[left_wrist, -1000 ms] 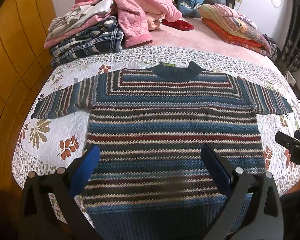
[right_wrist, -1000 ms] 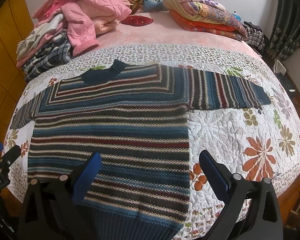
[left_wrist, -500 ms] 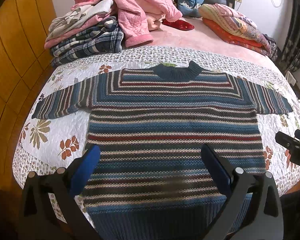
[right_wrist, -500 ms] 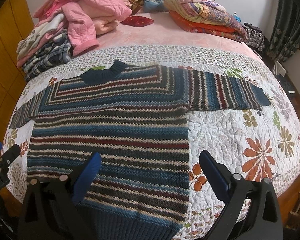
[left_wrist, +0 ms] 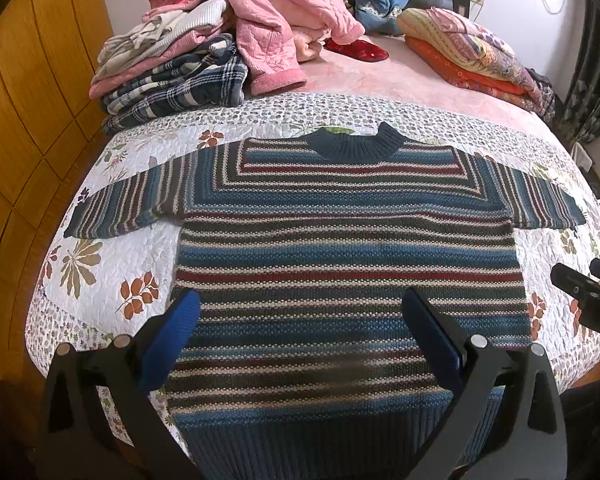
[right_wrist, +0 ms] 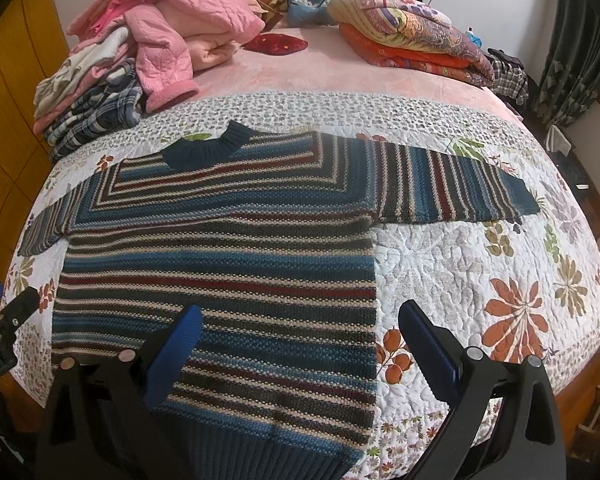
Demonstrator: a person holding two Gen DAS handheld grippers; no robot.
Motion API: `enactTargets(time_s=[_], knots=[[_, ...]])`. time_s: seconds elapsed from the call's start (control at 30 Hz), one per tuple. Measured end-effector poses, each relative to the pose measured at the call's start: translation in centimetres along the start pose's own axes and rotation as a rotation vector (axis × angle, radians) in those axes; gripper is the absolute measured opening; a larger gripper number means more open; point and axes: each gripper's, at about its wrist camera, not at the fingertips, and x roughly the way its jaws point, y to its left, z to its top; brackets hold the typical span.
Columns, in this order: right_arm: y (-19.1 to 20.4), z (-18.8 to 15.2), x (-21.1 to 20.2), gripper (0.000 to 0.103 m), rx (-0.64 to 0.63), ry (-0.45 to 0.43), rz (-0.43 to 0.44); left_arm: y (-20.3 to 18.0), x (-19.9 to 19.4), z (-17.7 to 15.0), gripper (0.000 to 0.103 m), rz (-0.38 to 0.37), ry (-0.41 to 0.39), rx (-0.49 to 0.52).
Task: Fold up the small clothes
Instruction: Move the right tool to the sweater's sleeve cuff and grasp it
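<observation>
A striped knit sweater [left_wrist: 340,248] in blue, dark red and cream lies flat on the floral quilt [left_wrist: 112,264], sleeves spread to both sides and dark blue collar [left_wrist: 354,145] at the far end. My left gripper [left_wrist: 300,312] hovers open above the sweater's lower body, nothing between its blue pads. In the right wrist view the same sweater [right_wrist: 220,256] fills the left half. My right gripper [right_wrist: 300,320] stands open over the sweater's lower right edge, its right finger above bare quilt [right_wrist: 480,264]. The right sleeve [right_wrist: 452,188] stretches out flat.
A pile of folded pink and plaid clothes [left_wrist: 204,52] sits at the bed's far left. Folded patterned quilts [left_wrist: 472,56] lie at the far right, with a red cushion [left_wrist: 358,48] between. A wooden wardrobe [left_wrist: 24,92] borders the left; dark curtains [right_wrist: 572,68] hang at right.
</observation>
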Motion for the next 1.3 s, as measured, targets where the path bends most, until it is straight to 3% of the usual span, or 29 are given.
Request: enactTargets(time_s=[0.4,0.6,0.83,1.1,1.3], knots=[[-0.7,0.4,0.0,0.099,0.005,0.001,0.007,-0.1,0.2,0.1,0.100,-0.002,0.001,0.004],[-4.3,3.9,0.7,0.099,0.066,0.021,0.037,-1.0,1.5,1.8,0.100,0.019,-0.017,0.028],[-13.9,8.6,5.1,0.099,0.198,0.106,-0.012,-3.5,4.9,5.8,0.100,-0.025,0.016,-0.055],[-29.1,10.9,12.3,0.099,0.407,0.194,-0.100,-7.2,10.3,9.9,0.100,-0.041,0.021,-0.051],[-37.3,9.9,17.5,0.095,0.597,0.289,-0.039,-8.9,13.6,12.0,0.100,-0.032,0.002,-0.026]])
